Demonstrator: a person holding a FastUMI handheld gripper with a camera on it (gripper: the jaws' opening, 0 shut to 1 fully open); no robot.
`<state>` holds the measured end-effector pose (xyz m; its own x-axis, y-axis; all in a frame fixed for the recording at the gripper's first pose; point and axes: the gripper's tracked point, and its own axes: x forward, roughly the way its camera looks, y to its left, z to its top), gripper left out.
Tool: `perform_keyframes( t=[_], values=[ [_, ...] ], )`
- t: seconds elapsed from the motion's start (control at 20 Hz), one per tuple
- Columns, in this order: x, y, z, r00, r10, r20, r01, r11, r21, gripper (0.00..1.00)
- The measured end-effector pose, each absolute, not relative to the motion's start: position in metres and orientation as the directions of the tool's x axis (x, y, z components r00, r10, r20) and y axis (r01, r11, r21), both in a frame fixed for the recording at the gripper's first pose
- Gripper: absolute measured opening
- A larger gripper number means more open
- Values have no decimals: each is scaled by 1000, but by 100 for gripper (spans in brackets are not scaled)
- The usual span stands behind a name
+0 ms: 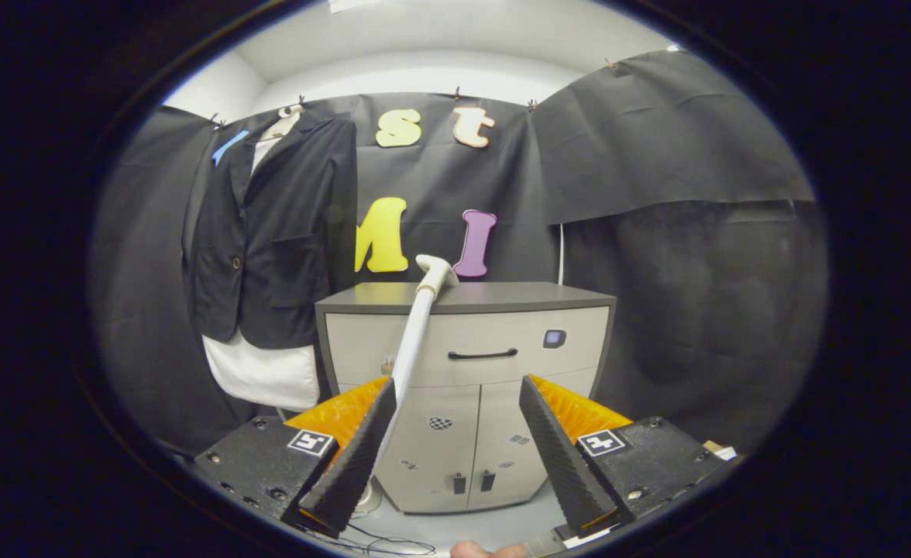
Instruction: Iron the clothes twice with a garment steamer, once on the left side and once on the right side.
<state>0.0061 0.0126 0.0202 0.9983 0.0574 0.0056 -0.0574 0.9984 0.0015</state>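
Standing wide apart, the gripper's (459, 434) fingers hold nothing. Garment steamer (418, 325): white wand, leaning up from the floor past the left finger, head reaching the grey cabinet's (502, 298) top. Dark jacket (273, 232) over a white garment (262, 372): hanging on the wall, left of the cabinet.

It was a staged recording booth rather than a lived-in home: black cloth (657, 139) pinned up as walls under a plain white ceiling (440, 46). Beyond the hand-held gripper (455, 449) stood a grey cabinet (467, 387), with a dark jacket (269, 232) hanging beside it.
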Motion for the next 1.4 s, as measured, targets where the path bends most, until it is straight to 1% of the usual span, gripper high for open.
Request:
perform_keyframes(
  t=[0.3, 0.6, 0.75, 1.05, 1.25, 1.4],
  values=[
    [12, 28, 49, 999, 43, -8, -43, 999, 20, 100],
    [39, 57, 100, 996, 73, -59, -70, 996, 49, 99],
    [73, 62, 139, 993, 89, -75, -84, 993, 78, 99],
    [164, 78, 190, 980, 138, -141, -134, 990, 35, 99],
    [223, 83, 194, 968, 143, -208, -146, 989, 3, 100],
    [261, 81, 179, 943, 135, -304, -146, 989, -12, 100]
  ],
)
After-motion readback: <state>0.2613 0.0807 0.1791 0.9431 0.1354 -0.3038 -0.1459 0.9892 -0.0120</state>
